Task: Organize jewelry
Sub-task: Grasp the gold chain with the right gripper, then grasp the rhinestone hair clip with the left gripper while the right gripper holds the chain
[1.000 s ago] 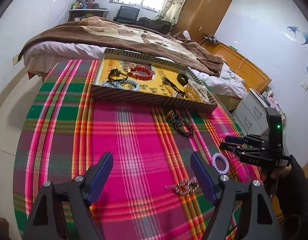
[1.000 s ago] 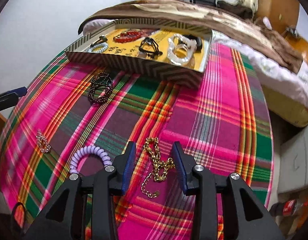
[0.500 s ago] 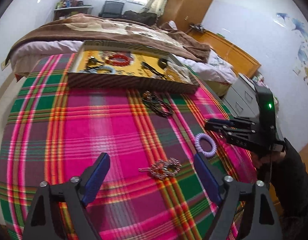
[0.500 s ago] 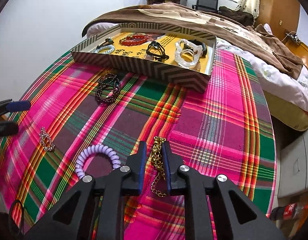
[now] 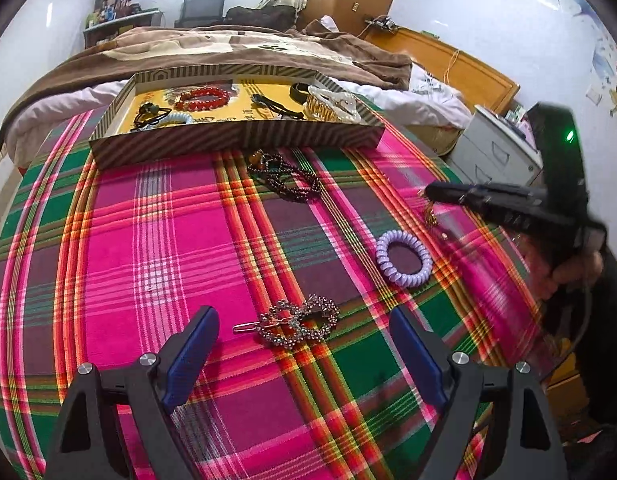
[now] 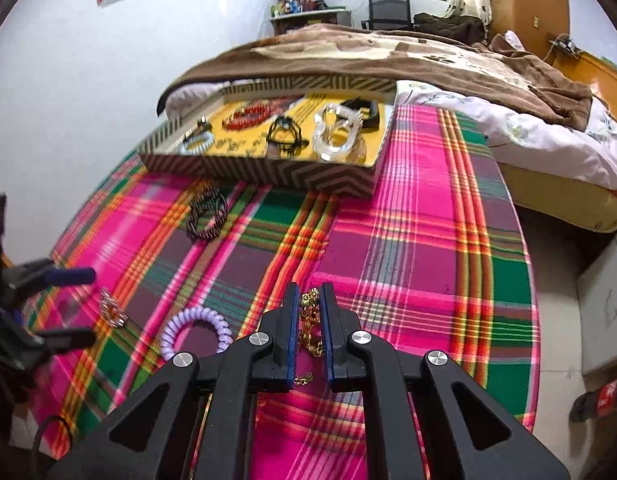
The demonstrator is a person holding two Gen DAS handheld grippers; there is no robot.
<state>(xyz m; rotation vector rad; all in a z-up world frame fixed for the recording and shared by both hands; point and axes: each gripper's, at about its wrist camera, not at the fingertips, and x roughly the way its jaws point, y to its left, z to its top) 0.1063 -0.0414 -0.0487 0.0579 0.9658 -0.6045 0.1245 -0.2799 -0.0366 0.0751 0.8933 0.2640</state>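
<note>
My right gripper point(image 6: 309, 288) holds a gold chain point(image 6: 310, 320) between its blue pads; the jaws are still closing on it, and the chain hangs a little above the plaid cloth. In the left wrist view that gripper point(image 5: 428, 192) shows at the right with the chain point(image 5: 430, 216) dangling under it. My left gripper point(image 5: 301, 314) stands wide open just above the cloth. A rhinestone hair clip point(image 5: 296, 322) lies between its fingertips, untouched. A lilac spiral hair tie point(image 5: 404, 258) and a dark bead bracelet point(image 5: 286, 176) lie loose on the cloth.
A striped tray point(image 5: 236, 140) with a yellow floor stands at the table's far edge and holds a red bead bracelet point(image 5: 202, 98), a clear chunky chain point(image 6: 336, 132) and several other pieces. A bed point(image 6: 388, 56) lies behind it. A grey drawer unit point(image 5: 496, 152) stands to the right.
The right jaws closed around the gold chain and raised it slightly off the cloth. The left gripper moved toward the rhinestone clip, which now lies between its open fingers.
</note>
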